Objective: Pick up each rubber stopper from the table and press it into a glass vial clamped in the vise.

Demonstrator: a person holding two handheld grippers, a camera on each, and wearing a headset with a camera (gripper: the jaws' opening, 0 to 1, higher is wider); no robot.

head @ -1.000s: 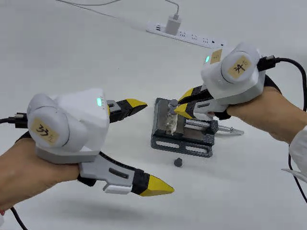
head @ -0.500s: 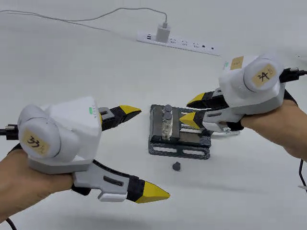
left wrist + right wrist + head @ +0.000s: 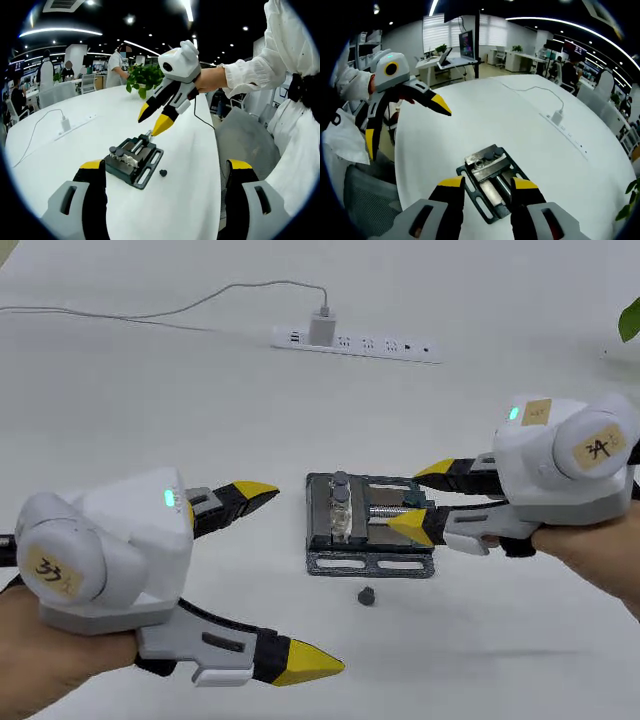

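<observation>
A dark metal vise (image 3: 372, 562) sits mid-table and clamps glass vials (image 3: 340, 522) with grey stoppers (image 3: 341, 481) in their tops. One loose dark rubber stopper (image 3: 367, 595) lies on the table just in front of the vise. My right gripper (image 3: 415, 498) hovers at the vise's right end, open with nothing between its jaws. My left gripper (image 3: 295, 578) stands left of the vise, wide open and holding nothing. In the left gripper view the vise (image 3: 131, 161) and the loose stopper (image 3: 163, 173) lie ahead. The right gripper view looks down on the vise (image 3: 487, 172).
A white power strip (image 3: 370, 343) with a plugged charger (image 3: 322, 328) and cable lies at the table's far side. A green leaf (image 3: 630, 318) shows at the right edge. People stand in the office beyond the table.
My right gripper has drawn back to the right, from the stoppered vial to the vise's right end. The left gripper has stayed beside the vise. The head camera has shifted.
</observation>
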